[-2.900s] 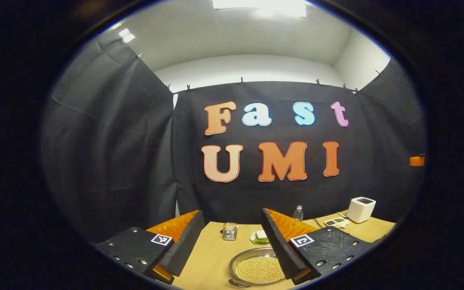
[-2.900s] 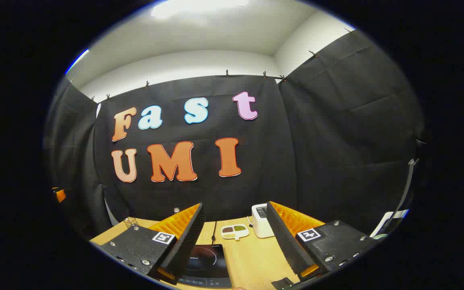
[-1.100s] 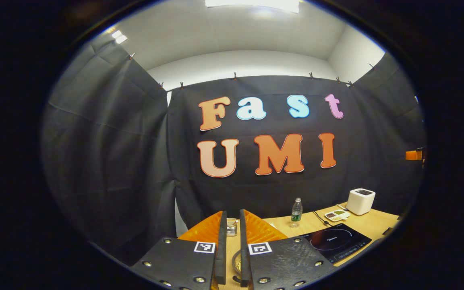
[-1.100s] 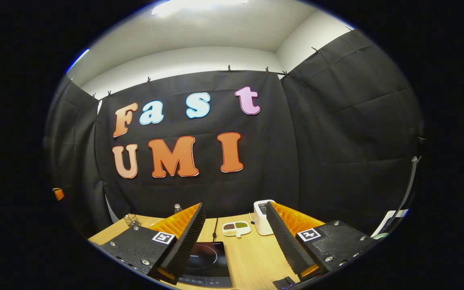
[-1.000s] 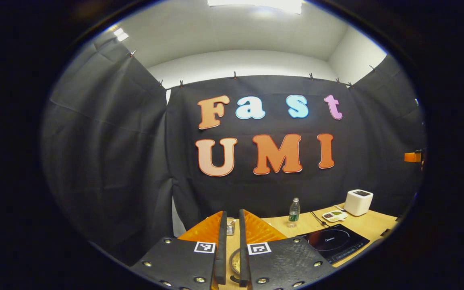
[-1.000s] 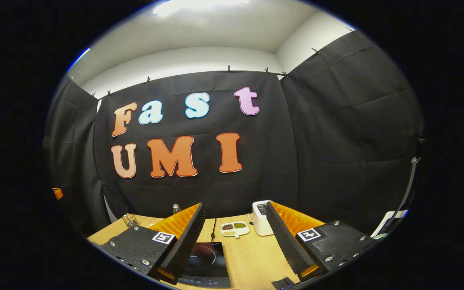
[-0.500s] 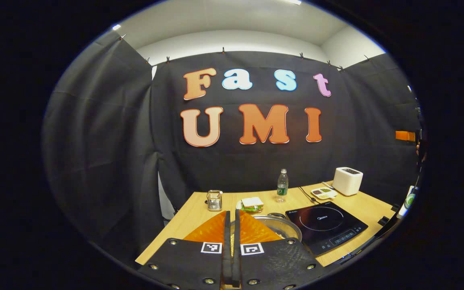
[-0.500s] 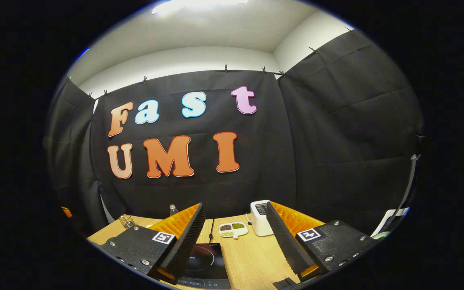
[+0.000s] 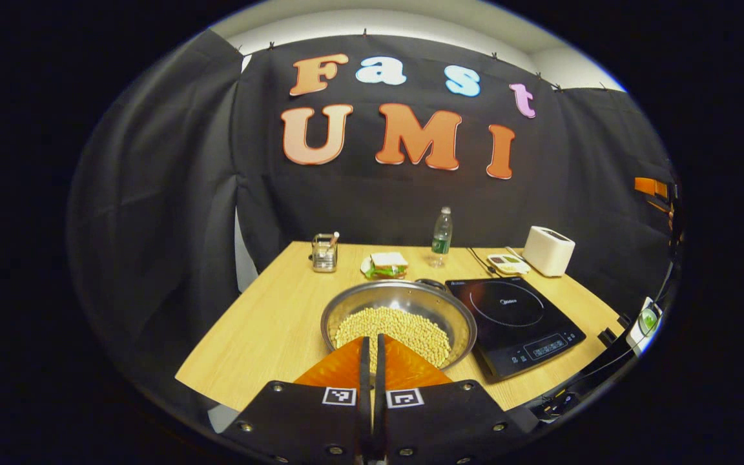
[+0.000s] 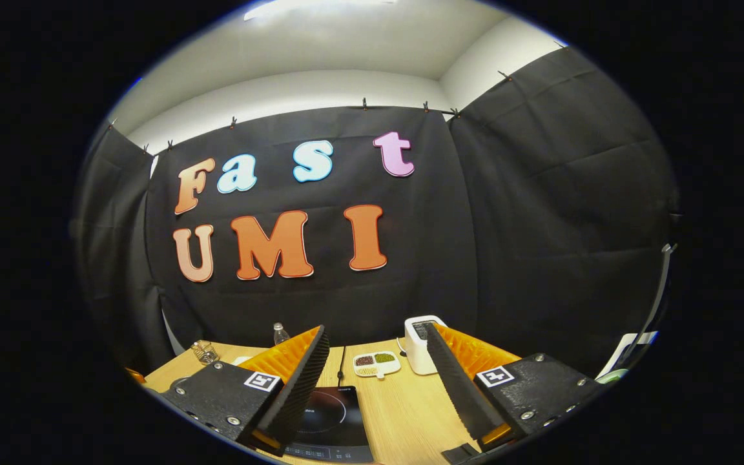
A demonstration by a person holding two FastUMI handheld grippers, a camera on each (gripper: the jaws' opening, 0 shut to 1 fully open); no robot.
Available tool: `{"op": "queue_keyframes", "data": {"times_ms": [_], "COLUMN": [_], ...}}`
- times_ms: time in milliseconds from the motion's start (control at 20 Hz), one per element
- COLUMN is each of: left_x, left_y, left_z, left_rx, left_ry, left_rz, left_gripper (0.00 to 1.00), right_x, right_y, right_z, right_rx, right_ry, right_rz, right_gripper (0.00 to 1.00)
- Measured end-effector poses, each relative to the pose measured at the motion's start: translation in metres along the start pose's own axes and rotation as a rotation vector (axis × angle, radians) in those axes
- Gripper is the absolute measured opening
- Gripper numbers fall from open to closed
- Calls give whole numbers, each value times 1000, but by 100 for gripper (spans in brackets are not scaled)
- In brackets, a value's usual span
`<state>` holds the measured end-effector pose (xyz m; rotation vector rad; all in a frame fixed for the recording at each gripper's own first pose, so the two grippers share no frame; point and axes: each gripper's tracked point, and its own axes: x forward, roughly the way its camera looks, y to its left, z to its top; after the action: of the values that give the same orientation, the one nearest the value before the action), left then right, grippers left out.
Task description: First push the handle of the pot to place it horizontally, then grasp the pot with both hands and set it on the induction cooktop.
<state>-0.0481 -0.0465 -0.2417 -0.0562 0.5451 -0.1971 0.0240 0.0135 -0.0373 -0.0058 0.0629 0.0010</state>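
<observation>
Left gripper view is showing the left gripper with fingers together above the pot, which is sitting mid-worktop just beside the cooktop. Right gripper fingers are standing apart.

Silver pot, black cooktop, pale wooden table.

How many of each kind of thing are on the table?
Pot of beans: 1
Induction cooktop: 1
Water bottle: 1
White box appliance: 1
Divided snack dish: 1
Sandwich plate: 1
Small jar: 1
Total: 7
</observation>
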Motion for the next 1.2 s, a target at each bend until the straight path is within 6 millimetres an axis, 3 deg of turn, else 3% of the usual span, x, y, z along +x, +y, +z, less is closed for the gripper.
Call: {"op": "queue_keyframes", "data": {"times_ms": [250,550,750,1000,1200], "left_x": [8,23,36,45,56], "left_y": [-6,-12,2,6,34], "left_z": [-53,-100,-111,-116,-123], "left_rx": [-36,-47,-34,-24,-48], "left_ry": [117,234,252,260,286], "left_rz": [-22,-35,1,-17,42], "left_gripper": [2,2,2,2,0], "right_x": [4,9,13,18,23], "right_y": [1,1,5,14,22], "right_z": [-9,-16,-24,-28,-37], "right_rx": [5,17,-1,-4,-13], "right_ry": [29,43,61,70,91], "right_rz": [7,0,8,14,24], "right_gripper": [95,95,95,95,95]}}
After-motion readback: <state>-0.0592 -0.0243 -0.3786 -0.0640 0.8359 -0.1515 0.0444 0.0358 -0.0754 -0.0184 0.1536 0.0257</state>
